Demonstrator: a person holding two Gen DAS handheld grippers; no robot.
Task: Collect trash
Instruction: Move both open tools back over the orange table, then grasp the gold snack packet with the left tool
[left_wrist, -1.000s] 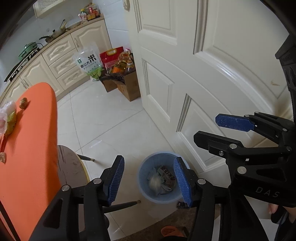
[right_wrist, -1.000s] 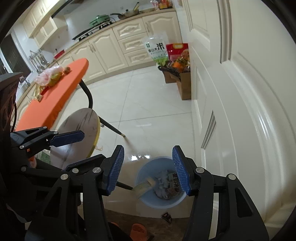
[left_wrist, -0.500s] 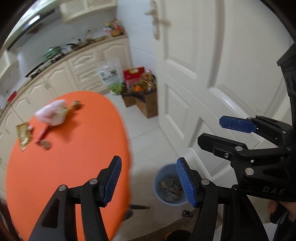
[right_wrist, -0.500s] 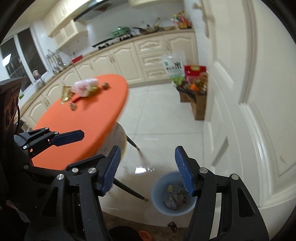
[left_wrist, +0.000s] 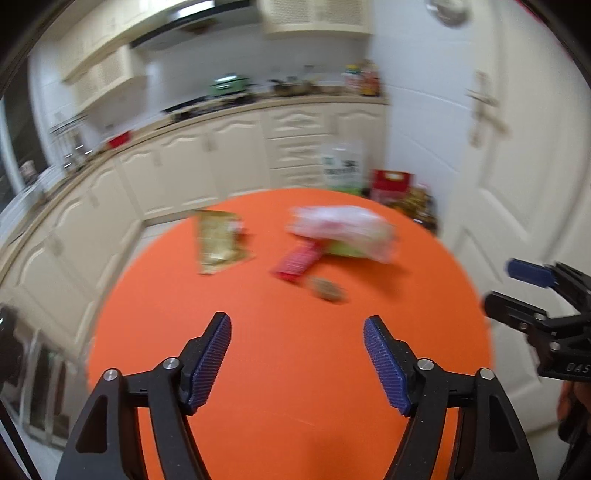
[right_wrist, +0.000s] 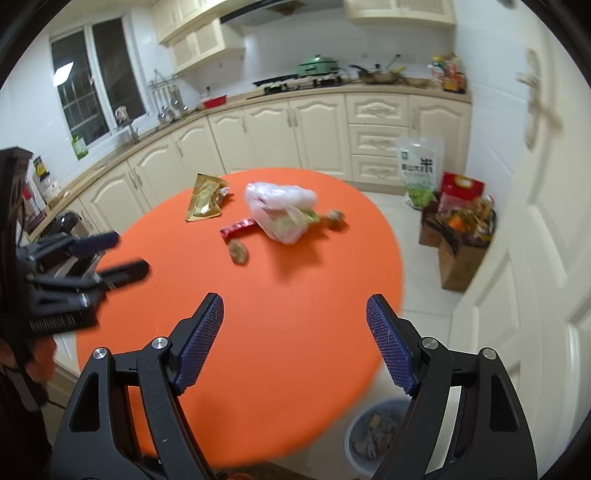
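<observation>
Trash lies on the far half of the round orange table (right_wrist: 280, 295): a gold foil packet (right_wrist: 204, 198), a white plastic bag with green scraps (right_wrist: 282, 210), a red wrapper (right_wrist: 238, 227) and two brown lumps (right_wrist: 238, 253) (right_wrist: 335, 215). The blurred left wrist view shows the packet (left_wrist: 218, 242), bag (left_wrist: 341, 230), wrapper (left_wrist: 297, 261) and one lump (left_wrist: 327, 288). My left gripper (left_wrist: 297, 347) and right gripper (right_wrist: 293, 332) are both open and empty above the near table. The blue trash bin (right_wrist: 373, 439) stands on the floor by the table's right edge.
A white door (right_wrist: 546, 236) is close on the right. Cardboard boxes with groceries (right_wrist: 458, 236) and a rice bag (right_wrist: 419, 171) stand on the floor by the cabinets (right_wrist: 295, 133). The right gripper (left_wrist: 535, 295) shows at the left wrist view's right edge.
Both grippers have lifted away from the bin on the floor and swung up and left to face the orange table and its trash. Both stayed open and empty.
</observation>
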